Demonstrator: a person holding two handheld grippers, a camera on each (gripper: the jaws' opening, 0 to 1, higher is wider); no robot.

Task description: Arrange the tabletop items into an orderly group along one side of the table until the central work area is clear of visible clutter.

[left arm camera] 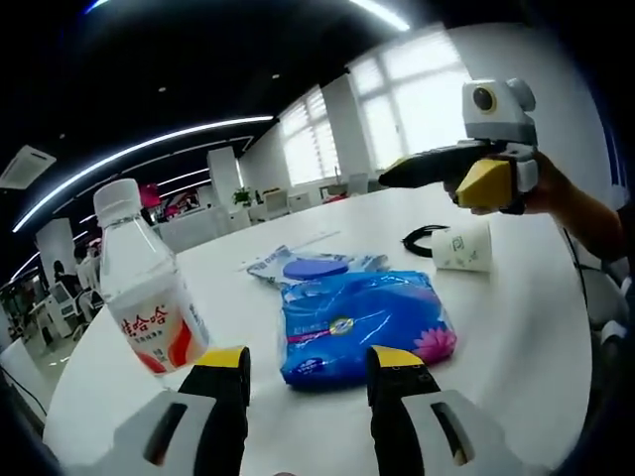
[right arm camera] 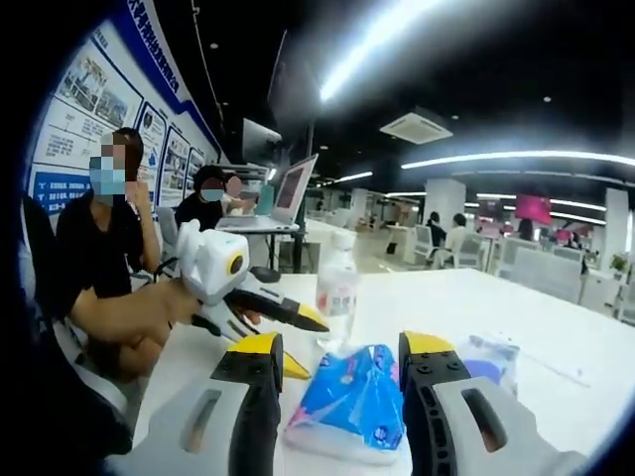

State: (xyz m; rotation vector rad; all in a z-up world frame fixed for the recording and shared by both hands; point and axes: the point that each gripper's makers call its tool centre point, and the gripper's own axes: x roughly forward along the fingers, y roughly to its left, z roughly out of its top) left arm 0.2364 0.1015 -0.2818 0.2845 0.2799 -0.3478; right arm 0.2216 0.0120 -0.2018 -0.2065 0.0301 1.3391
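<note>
White table [left arm camera: 536, 327]: both tools wide apart, unladen.

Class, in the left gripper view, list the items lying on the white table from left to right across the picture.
Clear plastic bottle with white cap and red-orange label → blue plastic tissue pack → white paper cup lying on its side.

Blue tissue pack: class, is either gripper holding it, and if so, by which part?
Nothing is held. The blue tissue pack lies flat on the white table, ahead of the left gripper, whose jaws stand open. The right gripper is open too.
</note>
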